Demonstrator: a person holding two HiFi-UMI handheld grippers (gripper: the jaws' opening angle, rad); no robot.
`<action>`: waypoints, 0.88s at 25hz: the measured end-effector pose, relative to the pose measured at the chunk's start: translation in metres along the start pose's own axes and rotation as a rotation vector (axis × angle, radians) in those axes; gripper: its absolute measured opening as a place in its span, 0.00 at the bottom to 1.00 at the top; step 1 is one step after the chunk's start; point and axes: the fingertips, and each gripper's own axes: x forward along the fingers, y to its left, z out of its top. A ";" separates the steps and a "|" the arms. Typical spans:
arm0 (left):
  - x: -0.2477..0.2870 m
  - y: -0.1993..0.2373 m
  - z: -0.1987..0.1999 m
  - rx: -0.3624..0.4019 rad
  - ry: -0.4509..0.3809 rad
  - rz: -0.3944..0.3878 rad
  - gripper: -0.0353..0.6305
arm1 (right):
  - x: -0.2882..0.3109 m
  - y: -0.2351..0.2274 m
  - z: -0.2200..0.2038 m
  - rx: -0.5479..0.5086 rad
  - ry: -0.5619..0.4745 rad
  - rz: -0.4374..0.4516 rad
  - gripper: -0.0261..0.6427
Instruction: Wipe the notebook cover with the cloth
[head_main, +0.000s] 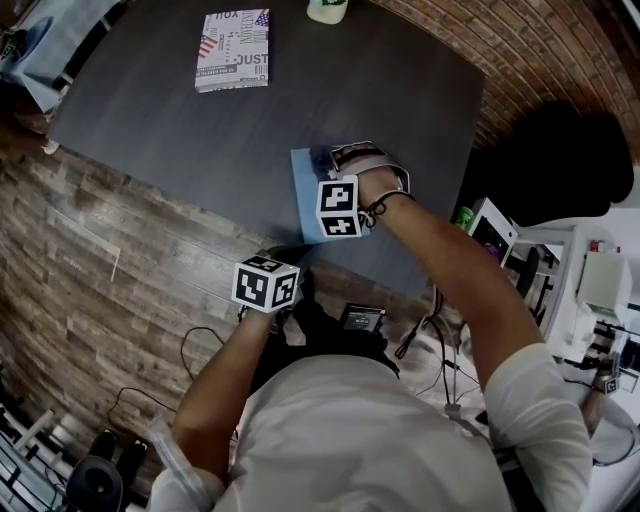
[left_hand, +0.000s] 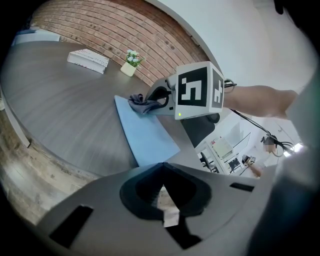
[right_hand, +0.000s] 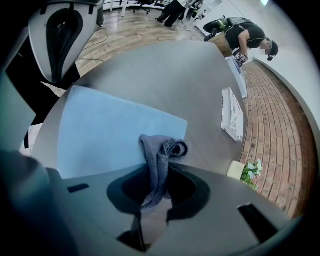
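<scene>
1. The right gripper (right_hand: 160, 169) has its jaws clamped on a grey cloth (right_hand: 159, 152). A strip of the cloth runs back between the jaws, and a bunched, curled end sticks out in front.
2. That bunched end lies over the far part of the light blue notebook (right_hand: 100, 127), close to its far edge. I cannot tell how firmly it presses on the cover.
3. From above, the notebook (head_main: 303, 200) lies flat near the near edge of the dark table (head_main: 160, 120). The right gripper's marker cube (head_main: 339, 208) covers much of it.
4. The left gripper (left_hand: 161, 166) has its jaws together with nothing between them. It hangs off the table above the wood floor (head_main: 110, 270), at about 7 o'clock from the right gripper and clear of the notebook.
5. Seen from the left gripper, the cloth (left_hand: 142, 103) meets the notebook (left_hand: 145, 135) at its far end.
6. A printed book (head_main: 233, 48) lies at about 11 o'clock from the notebook, well apart from it.
7. A small potted plant (head_main: 327, 9) stands at the table's far edge, at roughly 12 o'clock.
</scene>
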 end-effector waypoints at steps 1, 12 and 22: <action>0.000 -0.001 0.000 0.000 0.000 0.000 0.06 | -0.001 0.003 0.001 -0.005 -0.003 0.001 0.17; -0.001 -0.011 -0.004 0.006 -0.008 -0.002 0.06 | -0.017 0.031 0.009 -0.033 -0.025 0.023 0.17; -0.007 -0.016 -0.010 0.014 -0.012 0.003 0.06 | -0.031 0.058 0.015 -0.036 -0.039 0.035 0.17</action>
